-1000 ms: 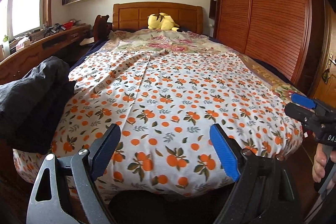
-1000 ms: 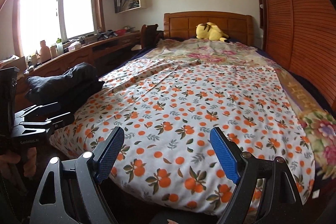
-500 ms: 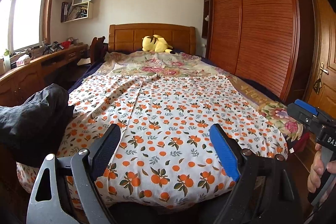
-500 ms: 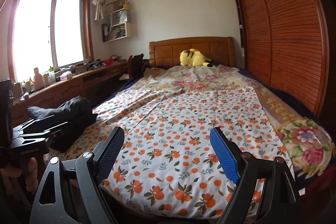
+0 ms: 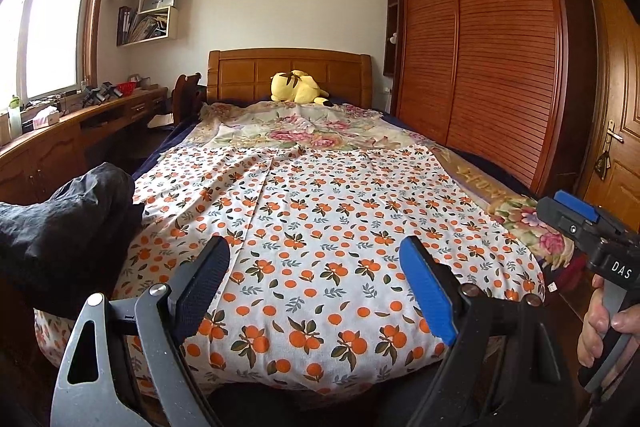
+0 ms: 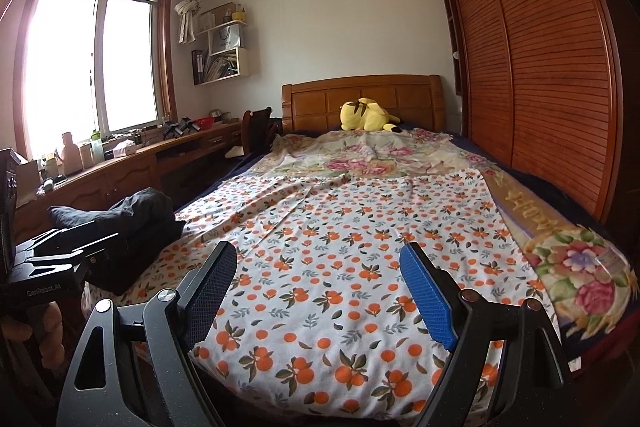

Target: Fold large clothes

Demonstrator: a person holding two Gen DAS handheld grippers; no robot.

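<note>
A: So, where is the orange-print cloth [image 5: 320, 227] lying from the grippers?

B: Straight ahead at twelve o'clock, spreading flat over the bed [image 5: 288, 67], its long axis running away toward the headboard and its near hem drooping below both tools.

A: Which hand is sitting nearer?

B: Neither, I'd judge; the left gripper [image 5: 314, 291] and right gripper [image 6: 320, 291] are both gaping wide with nothing between their jaws, hovering short of the hem.

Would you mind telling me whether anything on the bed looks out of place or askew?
A dark crumpled garment is bunched at the left edge, overlapping the orange-print cloth, which shows wrinkles near its far end. Otherwise nothing stands out.
</note>
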